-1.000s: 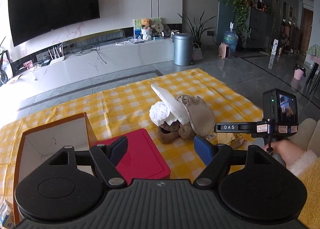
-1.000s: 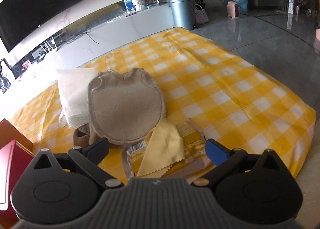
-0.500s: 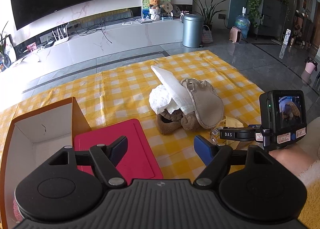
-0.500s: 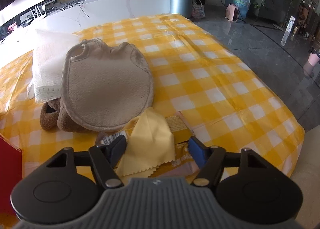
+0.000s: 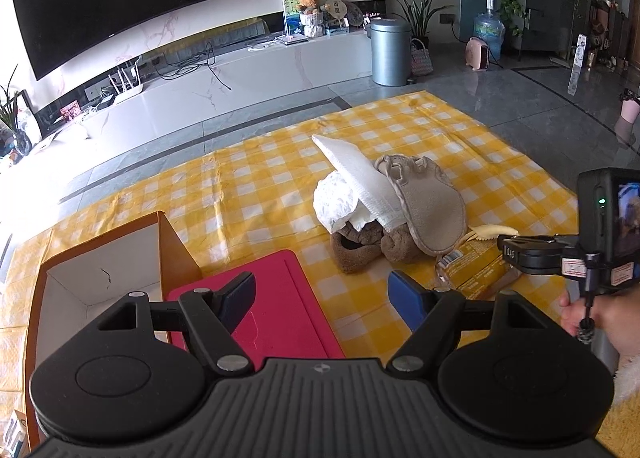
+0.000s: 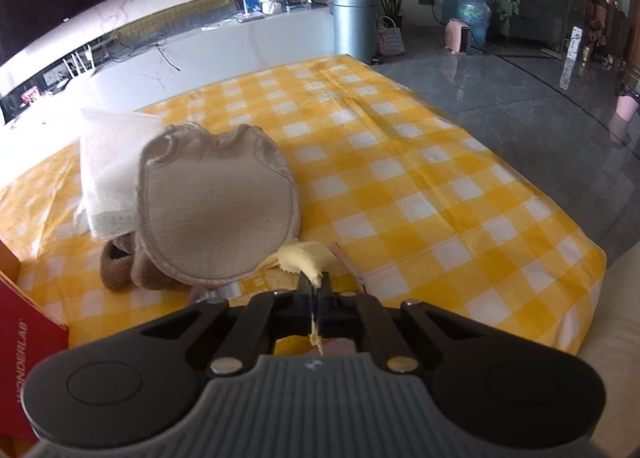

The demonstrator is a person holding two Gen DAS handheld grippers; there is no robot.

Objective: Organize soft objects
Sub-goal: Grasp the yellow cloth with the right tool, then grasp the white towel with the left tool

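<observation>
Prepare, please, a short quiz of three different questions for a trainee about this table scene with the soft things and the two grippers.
1. True or false: the right gripper is shut on the yellow cloth.
2. Multiple choice: the beige bib lies on top of A) the red lid, B) the brown plush and white towel, C) the open box.
3. Fill in: the left gripper is ____ and holds nothing.

Key: 1 true; 2 B; 3 open.
</observation>
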